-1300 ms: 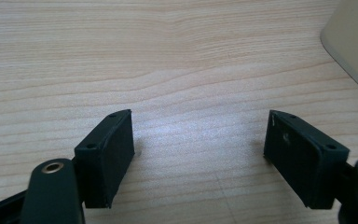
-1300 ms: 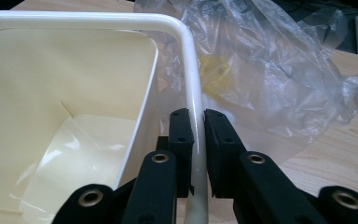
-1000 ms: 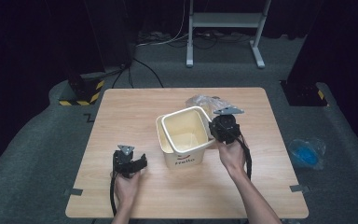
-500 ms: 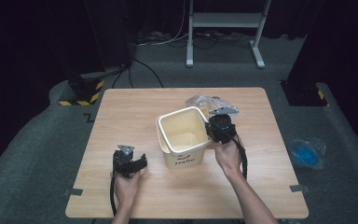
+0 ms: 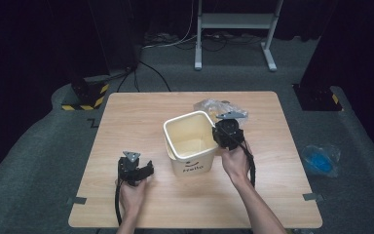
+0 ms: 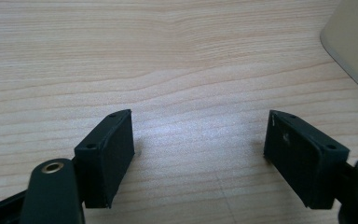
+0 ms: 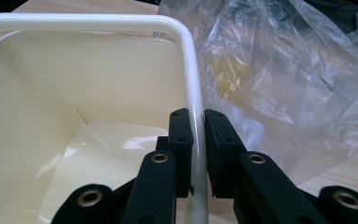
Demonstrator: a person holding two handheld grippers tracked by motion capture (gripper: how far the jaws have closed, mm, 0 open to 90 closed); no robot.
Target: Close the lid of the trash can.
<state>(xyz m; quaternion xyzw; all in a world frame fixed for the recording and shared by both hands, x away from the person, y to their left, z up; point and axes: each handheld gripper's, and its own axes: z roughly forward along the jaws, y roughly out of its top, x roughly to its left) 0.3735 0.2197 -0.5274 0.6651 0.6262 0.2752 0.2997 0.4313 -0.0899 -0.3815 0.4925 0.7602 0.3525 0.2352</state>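
Cream square bin; rounded white rim; upright; printed front.

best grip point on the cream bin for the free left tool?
Probably the near-left rim of the cream bin, from above, one pad inside and one outside: the wall is thin and upright and the top is open. The right tool already pinches the right rim this way; the left tool rests open.

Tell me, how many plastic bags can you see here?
2: a clear crumpled bag on the table behind the cream bin, and a blue-filled bag on the floor right of the table.
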